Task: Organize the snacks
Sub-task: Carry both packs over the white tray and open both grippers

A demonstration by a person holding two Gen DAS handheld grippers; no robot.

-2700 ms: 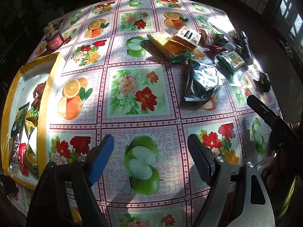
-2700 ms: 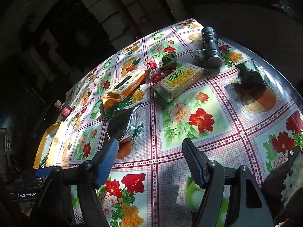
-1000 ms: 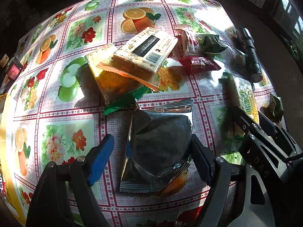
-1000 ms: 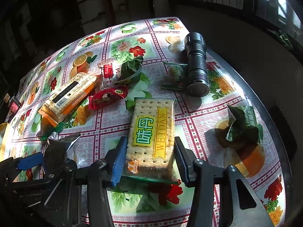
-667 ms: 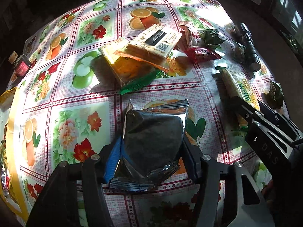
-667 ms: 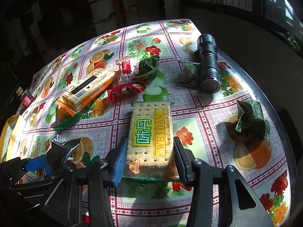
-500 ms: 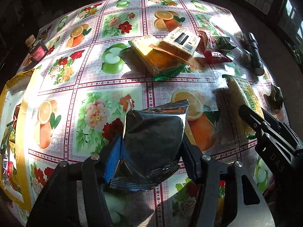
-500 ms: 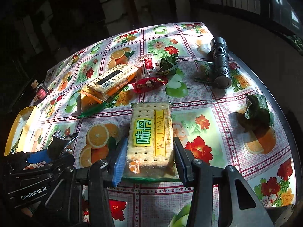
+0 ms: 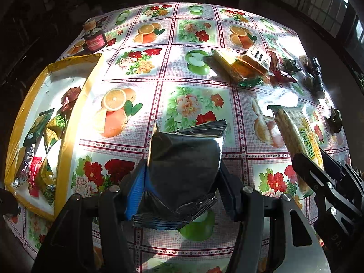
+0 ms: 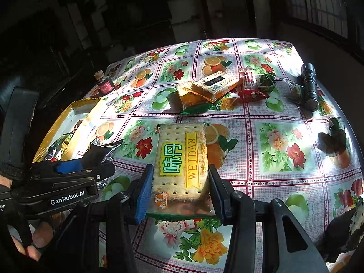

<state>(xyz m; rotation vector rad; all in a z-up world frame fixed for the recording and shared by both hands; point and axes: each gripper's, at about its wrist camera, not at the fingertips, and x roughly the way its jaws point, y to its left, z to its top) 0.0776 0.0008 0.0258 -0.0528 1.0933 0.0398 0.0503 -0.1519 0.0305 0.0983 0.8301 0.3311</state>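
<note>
My left gripper point(image 9: 182, 177) is shut on a silver foil snack bag point(image 9: 184, 161) and holds it above the table. My right gripper point(image 10: 179, 182) is shut on a cracker pack point(image 10: 180, 161) with a green and yellow label, also held above the table; the pack shows in the left wrist view point(image 9: 298, 136). A yellow-rimmed tray point(image 9: 68, 122) with several snack packets stands at the left; it also shows in the right wrist view point(image 10: 91, 111). More snacks lie at the far right: orange cracker packs point(image 9: 245, 64) point(image 10: 209, 86), red packets point(image 10: 252, 94) and green packets point(image 10: 266, 80).
A black flashlight point(image 10: 309, 86) point(image 9: 317, 77) lies near the right table edge. A dark green packet point(image 10: 334, 138) lies beside that edge. A small red jar point(image 9: 94, 41) point(image 10: 104, 84) stands at the far left. The table has a fruit-and-flower oilcloth point(image 9: 191, 104).
Both grippers closed on their packs, lifted them and moved left and back from the snack pile. The tray has come into view at the left.
</note>
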